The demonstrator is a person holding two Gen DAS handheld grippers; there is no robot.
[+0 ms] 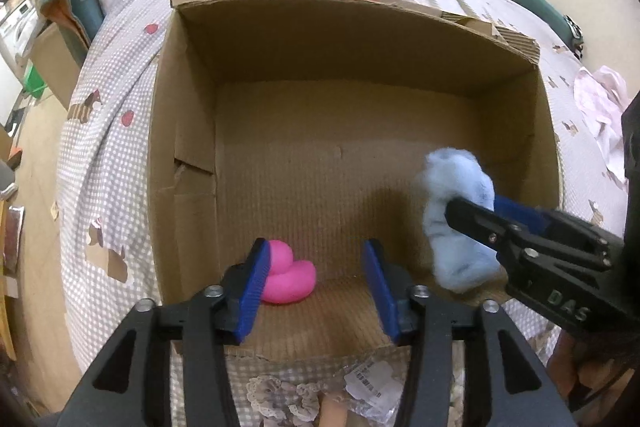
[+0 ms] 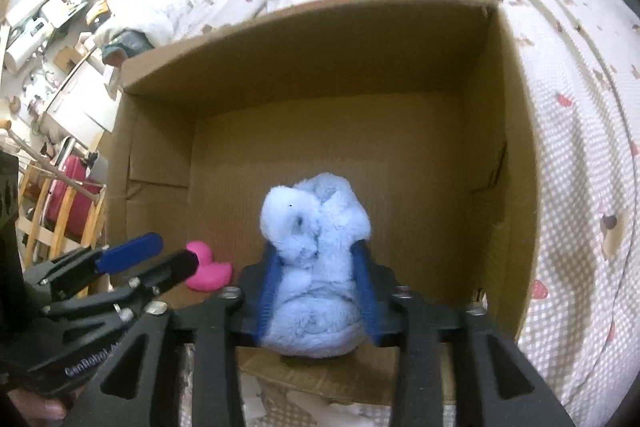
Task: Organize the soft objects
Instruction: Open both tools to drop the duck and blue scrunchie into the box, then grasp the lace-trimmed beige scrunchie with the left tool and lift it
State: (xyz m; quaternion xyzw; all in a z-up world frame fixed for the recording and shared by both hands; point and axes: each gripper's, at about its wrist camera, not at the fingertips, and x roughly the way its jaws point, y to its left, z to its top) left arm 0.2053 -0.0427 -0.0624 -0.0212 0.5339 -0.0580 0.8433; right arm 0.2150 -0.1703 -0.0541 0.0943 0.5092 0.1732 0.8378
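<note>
An open cardboard box (image 1: 188,163) lies on a bed; it also shows in the right wrist view (image 2: 516,155). A pink rubber duck (image 1: 290,277) sits on the box floor at the near left, and it shows in the right wrist view (image 2: 208,267) too. My left gripper (image 1: 318,287) is open and empty, its left pad just beside the duck. My right gripper (image 2: 316,291) is shut on a fluffy light-blue plush (image 2: 316,259) and holds it above the box floor at the near right, as the left wrist view (image 1: 456,219) shows.
The bed is covered with a checked, dog-print quilt (image 1: 100,155). A pink cloth (image 1: 600,103) lies right of the box. Crumpled plastic packaging (image 1: 372,383) and a lace trim lie in front of the box. A cluttered room with a red suitcase (image 2: 68,187) lies to the left.
</note>
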